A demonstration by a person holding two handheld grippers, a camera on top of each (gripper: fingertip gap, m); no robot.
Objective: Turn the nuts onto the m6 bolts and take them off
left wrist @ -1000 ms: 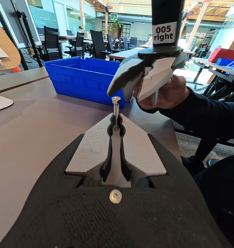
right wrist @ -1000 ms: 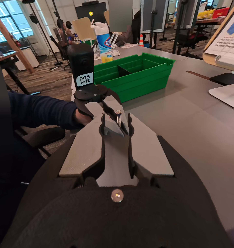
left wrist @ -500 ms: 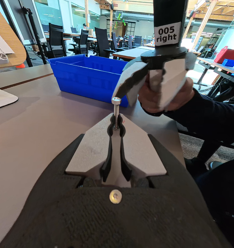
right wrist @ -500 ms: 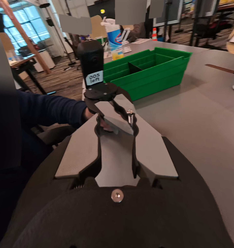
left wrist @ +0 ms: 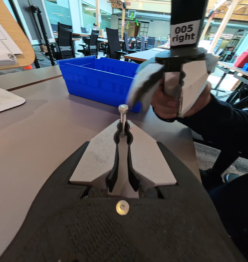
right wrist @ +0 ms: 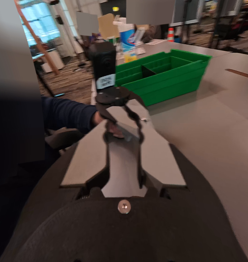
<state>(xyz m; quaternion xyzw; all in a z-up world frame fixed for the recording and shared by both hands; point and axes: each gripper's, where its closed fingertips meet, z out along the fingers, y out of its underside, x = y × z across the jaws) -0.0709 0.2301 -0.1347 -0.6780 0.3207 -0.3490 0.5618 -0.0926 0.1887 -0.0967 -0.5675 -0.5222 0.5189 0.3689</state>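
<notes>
1. Two bins sit on the same grey table [left wrist: 35, 141]: a blue bin [left wrist: 97, 82] past the left gripper's tips, and a green bin [right wrist: 163, 79] in the right wrist view. Open office all around, with black chairs [left wrist: 65, 41], desks and wooden posts.
2. Right wrist view is pretty smeared, so small stuff is hard to read. Blurred grey patches cover the top and left of it. There's a spray bottle [right wrist: 127, 42] behind the green bin and an orange cone [right wrist: 170, 34] further back.
3. Green bin has a dark divider splitting it into compartments; what I can see of the inside looks bare. Blue bin's floor is hidden by its near wall, can't tell what's in it.
4. Left gripper [left wrist: 124, 124] is clamped tight on the bolt [left wrist: 123, 117], shank pinched at the tips, standing upright with the head on top.
5. Right gripper [right wrist: 124, 136] has its jaws spread wide with nothing between them. From the left view it hangs just up and right of the bolt head, one fingertip [left wrist: 132, 100] almost on it.
6. Can't make out a nut anywhere.
</notes>
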